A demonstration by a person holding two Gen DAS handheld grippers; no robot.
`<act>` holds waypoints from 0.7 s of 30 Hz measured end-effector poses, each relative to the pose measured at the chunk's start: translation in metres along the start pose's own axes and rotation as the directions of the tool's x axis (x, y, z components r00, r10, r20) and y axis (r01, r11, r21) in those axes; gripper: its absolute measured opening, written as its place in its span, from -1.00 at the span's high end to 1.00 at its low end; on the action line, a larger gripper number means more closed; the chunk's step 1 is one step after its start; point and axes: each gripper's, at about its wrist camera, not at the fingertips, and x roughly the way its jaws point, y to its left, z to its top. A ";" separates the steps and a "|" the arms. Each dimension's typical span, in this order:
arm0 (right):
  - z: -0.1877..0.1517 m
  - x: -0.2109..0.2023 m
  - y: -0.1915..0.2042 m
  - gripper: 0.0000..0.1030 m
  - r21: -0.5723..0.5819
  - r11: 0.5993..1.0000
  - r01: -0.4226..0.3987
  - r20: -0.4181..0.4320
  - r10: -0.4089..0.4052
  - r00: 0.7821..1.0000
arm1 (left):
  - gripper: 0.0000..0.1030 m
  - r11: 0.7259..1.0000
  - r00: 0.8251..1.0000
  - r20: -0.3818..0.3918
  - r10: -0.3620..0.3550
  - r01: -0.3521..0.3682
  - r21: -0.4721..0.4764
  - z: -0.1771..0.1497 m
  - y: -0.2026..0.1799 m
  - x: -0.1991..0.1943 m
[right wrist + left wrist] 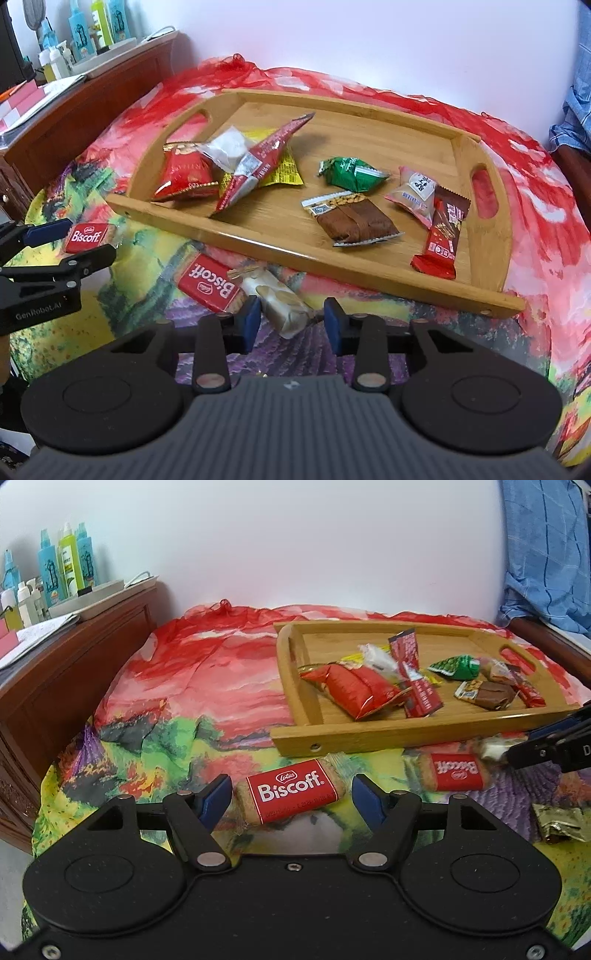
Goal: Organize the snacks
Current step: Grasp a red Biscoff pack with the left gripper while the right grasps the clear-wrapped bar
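A wooden tray (291, 686) (266, 240) holds several wrapped snacks. My left gripper (291, 794) is open, its blue pads on either side of a red Biscoff biscuit (291, 792) (86, 236) lying on the cloth; the pads are apart from it. My right gripper (291, 319) is open around a pale cream wrapped candy (284, 302) (493, 749) on the cloth, just in front of the tray. A second Biscoff biscuit (210, 282) (456, 771) lies beside that candy.
A colourful cloth (177, 709) covers the table. A crumpled gold wrapper (561, 823) lies at the right. A wooden dresser (74, 664) with bottles (66, 561) and papers stands at the left. Blue fabric (543, 554) hangs at the far right.
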 end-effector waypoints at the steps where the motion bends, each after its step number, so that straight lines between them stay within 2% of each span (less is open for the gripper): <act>1: 0.001 -0.001 0.000 0.22 -0.002 1.000 -0.001 0.003 0.001 1.000 | -0.35 1.000 1.000 0.003 -0.003 0.003 0.001 0.001 -0.001 -0.002; 5: 0.000 0.000 0.000 0.20 -0.007 1.000 0.010 0.001 -0.010 1.000 | -0.35 1.000 1.000 0.019 -0.015 0.015 0.014 0.005 -0.008 -0.006; 7: -0.001 0.003 0.003 -0.02 -0.029 0.999 0.016 -0.020 -0.016 1.000 | -0.35 1.000 1.000 0.026 -0.017 0.016 0.023 0.006 -0.012 -0.008; 10: -0.005 0.003 0.007 -0.17 -0.064 0.998 0.028 -0.014 -0.029 0.999 | -0.35 0.999 0.999 0.035 -0.022 0.021 0.028 0.008 -0.014 -0.009; 13: -0.008 0.000 0.014 -0.33 -0.129 0.990 0.061 0.031 -0.058 0.998 | -0.35 0.999 0.999 0.036 -0.024 0.023 0.025 0.009 -0.016 -0.009; 21: -0.006 0.004 0.022 -0.35 -0.184 0.979 0.084 0.065 -0.073 0.995 | -0.35 0.999 0.999 0.029 -0.034 0.033 0.021 0.010 -0.017 -0.007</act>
